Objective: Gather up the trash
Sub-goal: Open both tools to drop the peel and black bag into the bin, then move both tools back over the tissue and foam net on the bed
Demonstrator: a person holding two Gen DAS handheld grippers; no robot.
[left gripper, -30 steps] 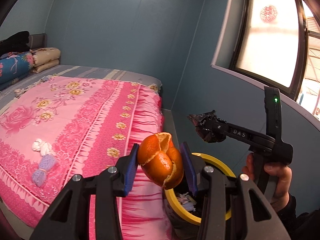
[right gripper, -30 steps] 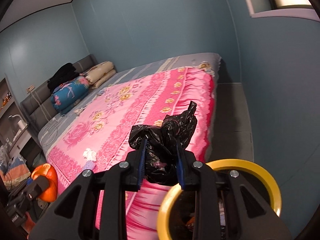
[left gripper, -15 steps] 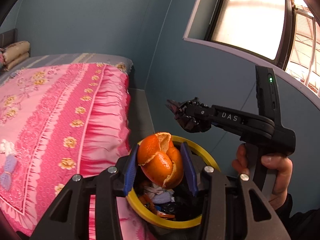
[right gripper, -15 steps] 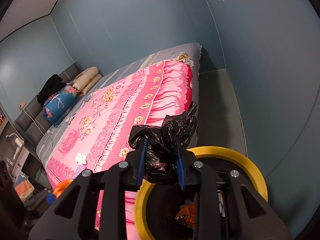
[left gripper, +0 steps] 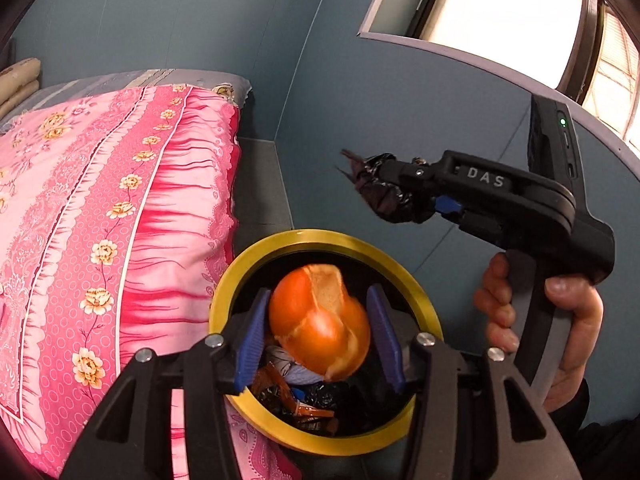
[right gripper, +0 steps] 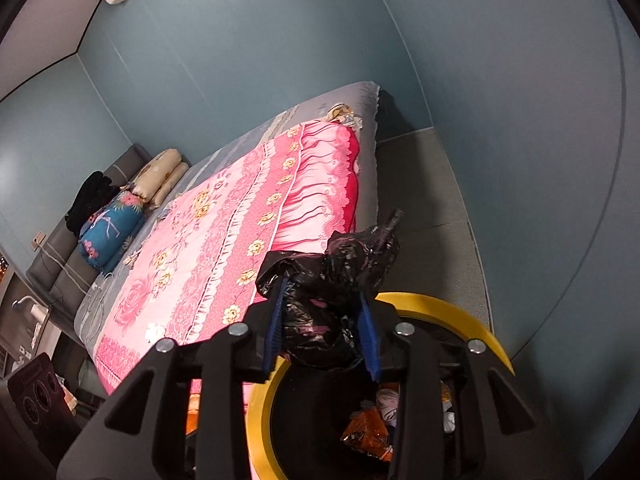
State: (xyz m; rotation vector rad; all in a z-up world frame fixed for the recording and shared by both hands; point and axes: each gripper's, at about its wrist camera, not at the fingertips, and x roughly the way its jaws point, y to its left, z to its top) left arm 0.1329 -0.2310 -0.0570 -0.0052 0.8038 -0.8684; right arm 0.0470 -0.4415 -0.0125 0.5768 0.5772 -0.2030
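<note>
Our left gripper (left gripper: pixel 318 338) had its jaws opening, and the orange peel (left gripper: pixel 320 324) was between the blue pads but no longer pressed — a gap showed on both sides, and the peel looked blurred, so we judged it was just dropping. It hung right over the mouth of the yellow-rimmed trash bin (left gripper: pixel 416 292).

Our right gripper (right gripper: pixel 322 330) had its jaws opening too, with the crumpled black plastic bag (right gripper: pixel 332 280) between them; from the right wrist view the pads seemed to touch the bag on both sides, so we judged it was not yet free. It was above the near rim of the bin, slightly to the side of the opening.

Inside the bin we saw wrappers (right gripper: pixel 368 432) and other scraps already collected, so part of the job was done. These two pieces were almost in. On the pink bedspread (left gripper: pixel 100 208) we could not see any more trash from these views.

The only writing we could read was "DAS" (left gripper: pixel 485 176) on the arm of the right gripper, seen from the left wrist camera.
</note>
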